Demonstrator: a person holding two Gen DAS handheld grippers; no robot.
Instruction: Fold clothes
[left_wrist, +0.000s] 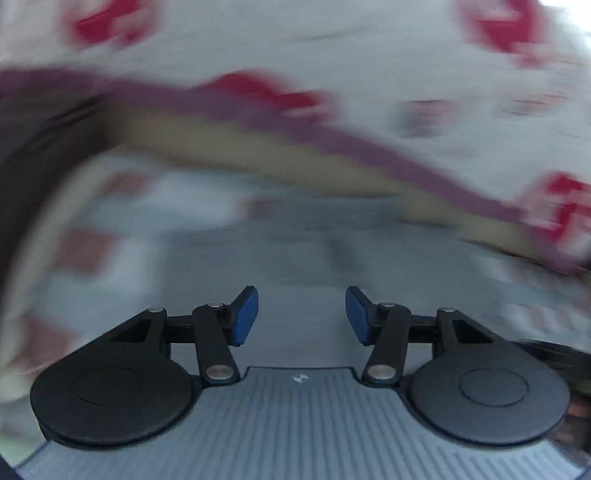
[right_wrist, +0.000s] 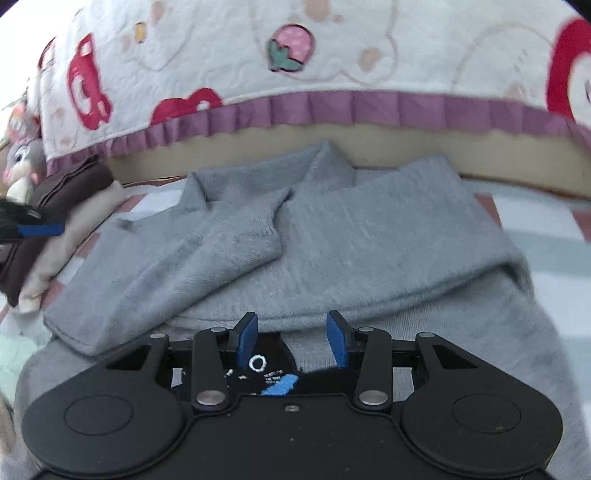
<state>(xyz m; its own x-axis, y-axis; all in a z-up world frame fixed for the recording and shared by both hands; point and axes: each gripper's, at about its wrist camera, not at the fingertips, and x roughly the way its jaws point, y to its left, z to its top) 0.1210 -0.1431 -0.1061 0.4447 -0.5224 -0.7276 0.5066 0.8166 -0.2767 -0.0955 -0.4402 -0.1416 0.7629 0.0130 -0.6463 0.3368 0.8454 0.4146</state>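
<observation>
A grey sweater (right_wrist: 332, 236) lies on the bed with both sleeves folded across its body. A black embroidered patch (right_wrist: 273, 373) shows on it between my right fingers. My right gripper (right_wrist: 291, 338) is open and empty, low over the sweater's near part. My left gripper (left_wrist: 302, 314) is open and empty; its view is heavily blurred, with grey cloth (left_wrist: 314, 258) ahead of it. The left gripper's blue pad also shows at the left edge of the right wrist view (right_wrist: 40, 229).
A white quilt (right_wrist: 258, 55) with red and pink prints and a purple ruffle lies behind the sweater, also blurred in the left view (left_wrist: 332, 92). Folded brown and cream clothes (right_wrist: 55, 229) and a grey plush toy (right_wrist: 22, 162) lie at the left. The checked bedsheet (right_wrist: 546, 236) shows at the right.
</observation>
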